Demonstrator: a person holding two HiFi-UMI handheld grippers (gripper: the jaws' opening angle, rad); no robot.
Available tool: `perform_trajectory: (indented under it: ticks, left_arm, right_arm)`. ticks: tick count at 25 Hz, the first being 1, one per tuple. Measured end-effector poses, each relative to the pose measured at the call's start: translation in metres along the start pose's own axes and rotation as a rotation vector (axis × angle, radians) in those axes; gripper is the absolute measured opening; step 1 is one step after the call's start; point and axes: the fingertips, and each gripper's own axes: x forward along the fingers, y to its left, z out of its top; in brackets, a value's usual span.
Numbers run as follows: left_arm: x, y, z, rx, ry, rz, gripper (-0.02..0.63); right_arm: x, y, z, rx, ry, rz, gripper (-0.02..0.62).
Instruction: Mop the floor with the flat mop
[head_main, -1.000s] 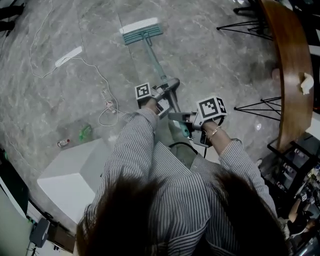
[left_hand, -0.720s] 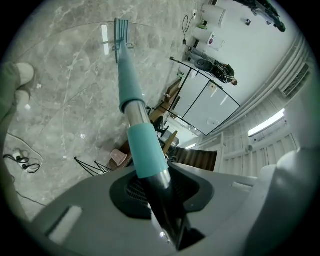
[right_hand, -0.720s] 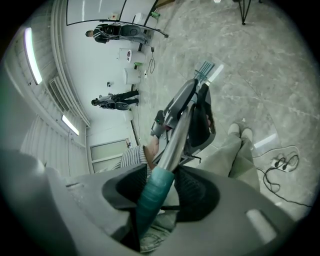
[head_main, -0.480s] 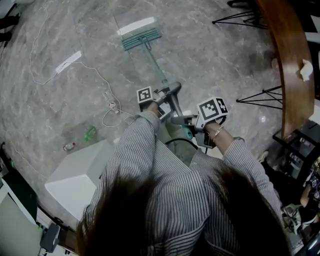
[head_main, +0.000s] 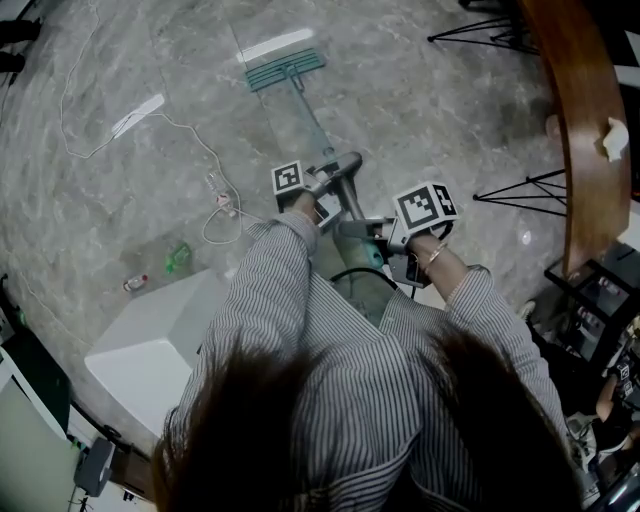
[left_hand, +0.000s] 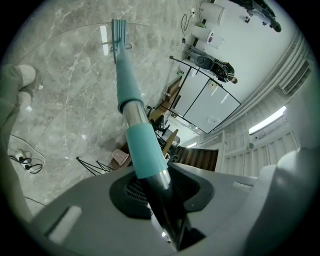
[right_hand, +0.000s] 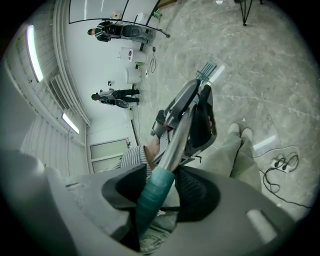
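**Q:** Where does the flat mop (head_main: 312, 118) lie?

**A:** Its mop head (head_main: 285, 70) rests flat on the grey marble floor (head_main: 430, 110), at 12 o'clock from the person. The pole (head_main: 318, 130) slants back toward 6 o'clock and passes through both grippers.

**Q:** How do the grippers hold it?

**A:** The left gripper (head_main: 345, 168), the one nearer the mop head, grips the metal section just behind the teal sleeve (left_hand: 145, 150). Its jaws are easing open slightly with the pole between them. The right gripper (head_main: 352, 229) is clenched on the teal end grip (right_hand: 152, 197) at the pole's near end.

**Q:** What lies around the working path?

**A:** At 9 o'clock of the pole, a white cable (head_main: 190, 135) loops over the floor to a power strip (head_main: 218, 188). The strip is near the pole and well apart from the mop head.

At 8 o'clock lie a green object (head_main: 177, 258) and a small white item (head_main: 133, 284), beside a white box (head_main: 150, 345).

At 3 o'clock, a curved wooden counter (head_main: 580, 200) carries a crumpled tissue (head_main: 615, 140). Black hairpin legs (head_main: 515, 208) stand by its edge, well apart from the mop head.
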Motion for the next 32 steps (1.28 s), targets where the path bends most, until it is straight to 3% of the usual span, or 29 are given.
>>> perform_trajectory:
  ticks: [10, 15, 25, 32]
  left_arm:
    - [0.009, 0.003, -0.011, 0.043, 0.064, 0.023, 0.095]
    - [0.013, -0.002, -0.002, 0.047, 0.053, 0.006, 0.095]
    - [0.028, -0.036, 0.074, 0.062, 0.046, -0.006, 0.081]
    - [0.05, -0.085, 0.149, 0.037, 0.103, 0.007, 0.061]
  right_arm:
    - [-0.009, -0.005, -0.003, -0.016, 0.005, 0.009, 0.181]
    - [-0.006, -0.002, 0.005, -0.026, 0.028, 0.007, 0.181]
    - [0.022, 0.031, 0.066, -0.047, 0.098, 0.012, 0.186]
    - [0.042, 0.073, 0.148, -0.017, 0.075, 0.064, 0.187]
